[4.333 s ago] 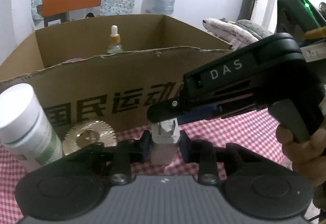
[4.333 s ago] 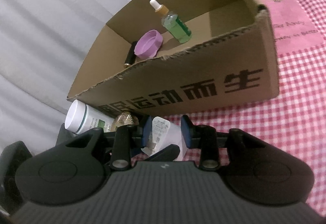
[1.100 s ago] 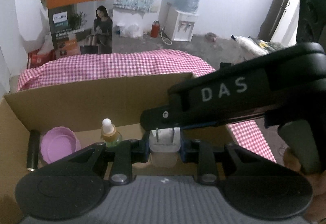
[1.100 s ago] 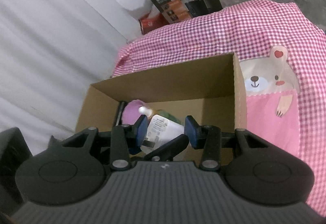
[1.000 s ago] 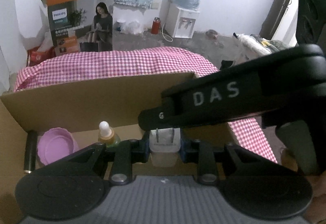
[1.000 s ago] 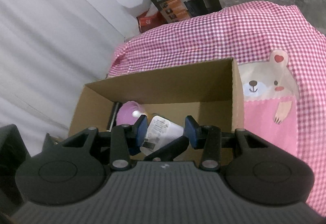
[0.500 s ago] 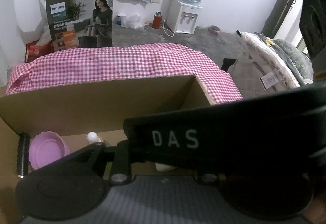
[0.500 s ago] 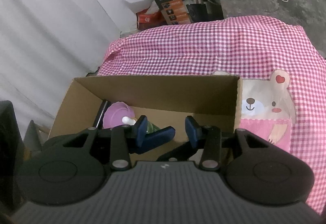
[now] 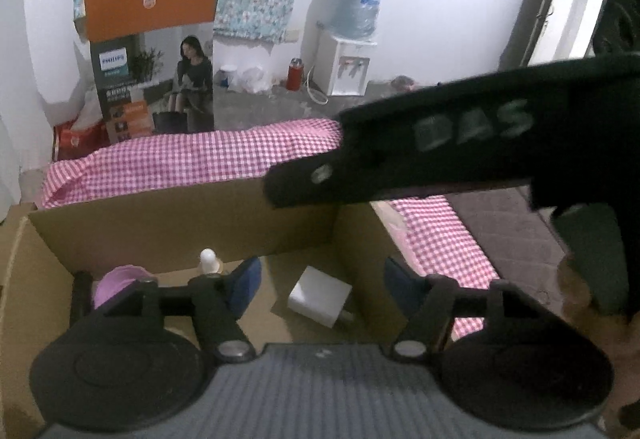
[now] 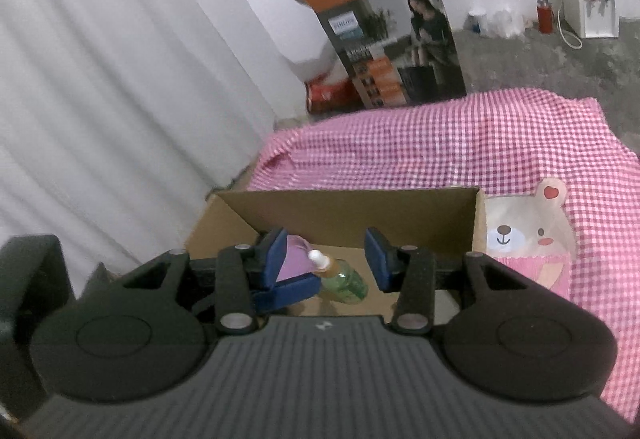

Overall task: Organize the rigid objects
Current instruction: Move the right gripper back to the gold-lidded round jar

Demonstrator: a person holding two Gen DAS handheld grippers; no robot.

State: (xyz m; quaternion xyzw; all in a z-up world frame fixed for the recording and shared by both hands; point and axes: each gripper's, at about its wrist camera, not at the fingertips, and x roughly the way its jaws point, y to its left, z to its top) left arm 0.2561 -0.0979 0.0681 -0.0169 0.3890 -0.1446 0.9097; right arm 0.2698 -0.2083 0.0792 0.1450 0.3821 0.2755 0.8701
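Observation:
A white charger plug (image 9: 320, 301) lies on its side on the floor of the cardboard box (image 9: 180, 223), free of both grippers. My left gripper (image 9: 320, 281) hangs just above it; its jaws are opening and its blue pads (image 9: 244, 283) stand far apart, touching nothing. The black side of the right tool, marked DAS (image 9: 460, 155), crosses above. In the right wrist view my right gripper (image 10: 326, 257) hovers over the box (image 10: 360, 211), jaws opening, with nothing between them. Below it lie a green dropper bottle (image 10: 344, 281) and a purple lid (image 10: 294, 257).
The box sits on a pink checked cloth (image 10: 440, 143) with a bear picture (image 10: 528, 239) at its right. A blue finger of the left gripper (image 10: 288, 291) lies under the right one. A hand (image 9: 592, 303) holds the right tool. White curtain (image 10: 120, 79) at left.
The left jaws have spread and the charger has dropped from them onto the box floor. The right gripper has let go of it as well. Both grippers have risen.

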